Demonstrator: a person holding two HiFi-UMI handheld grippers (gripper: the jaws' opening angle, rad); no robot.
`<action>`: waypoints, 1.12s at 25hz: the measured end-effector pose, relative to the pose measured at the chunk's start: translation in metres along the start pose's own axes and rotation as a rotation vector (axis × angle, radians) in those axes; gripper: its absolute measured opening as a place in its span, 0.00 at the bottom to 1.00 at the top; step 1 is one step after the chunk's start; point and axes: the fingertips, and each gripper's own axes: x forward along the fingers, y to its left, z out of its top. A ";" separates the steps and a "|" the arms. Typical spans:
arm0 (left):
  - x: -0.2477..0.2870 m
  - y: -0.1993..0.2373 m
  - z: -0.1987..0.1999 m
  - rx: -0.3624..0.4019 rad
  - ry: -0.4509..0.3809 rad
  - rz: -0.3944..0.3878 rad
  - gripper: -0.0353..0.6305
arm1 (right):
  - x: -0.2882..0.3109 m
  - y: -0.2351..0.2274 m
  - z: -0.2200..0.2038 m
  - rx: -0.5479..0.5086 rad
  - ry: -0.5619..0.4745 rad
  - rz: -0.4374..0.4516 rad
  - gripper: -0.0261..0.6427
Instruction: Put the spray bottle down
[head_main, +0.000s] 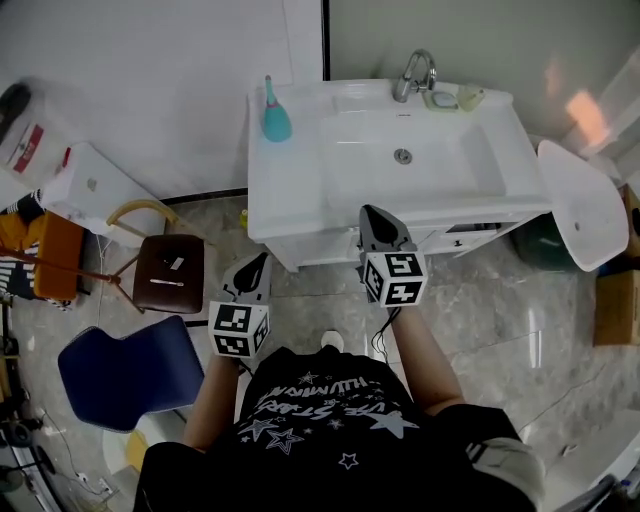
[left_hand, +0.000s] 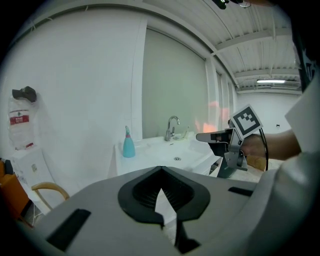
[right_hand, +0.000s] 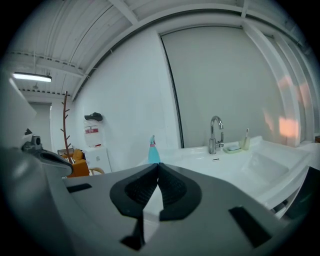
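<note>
The teal spray bottle (head_main: 275, 118) stands upright at the back left corner of the white washbasin counter (head_main: 290, 205), free of both grippers. The same bottle shows in the left gripper view (left_hand: 129, 146) and the right gripper view (right_hand: 153, 154), well beyond the jaws. My left gripper (head_main: 262, 262) hangs over the floor in front of the counter, jaws shut with nothing in them (left_hand: 160, 169). My right gripper (head_main: 372, 212) is at the counter's front edge, also shut and empty (right_hand: 158, 165). It appears side-on in the left gripper view (left_hand: 220, 136).
A faucet (head_main: 415, 75) and a soap dish (head_main: 440, 99) sit behind the basin. A brown stool (head_main: 170, 272), a blue chair (head_main: 125, 370) and a white box (head_main: 90, 185) stand on the floor to the left. A white curved piece (head_main: 580, 200) stands to the right.
</note>
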 end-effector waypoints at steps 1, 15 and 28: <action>-0.001 -0.001 0.001 0.003 -0.008 -0.005 0.08 | -0.004 0.000 0.000 -0.003 -0.001 -0.006 0.06; -0.090 0.007 -0.039 -0.026 -0.012 -0.083 0.08 | -0.077 0.069 -0.021 -0.019 0.033 -0.084 0.06; -0.203 0.010 -0.080 0.012 -0.037 -0.152 0.08 | -0.160 0.173 -0.047 -0.038 0.016 -0.117 0.06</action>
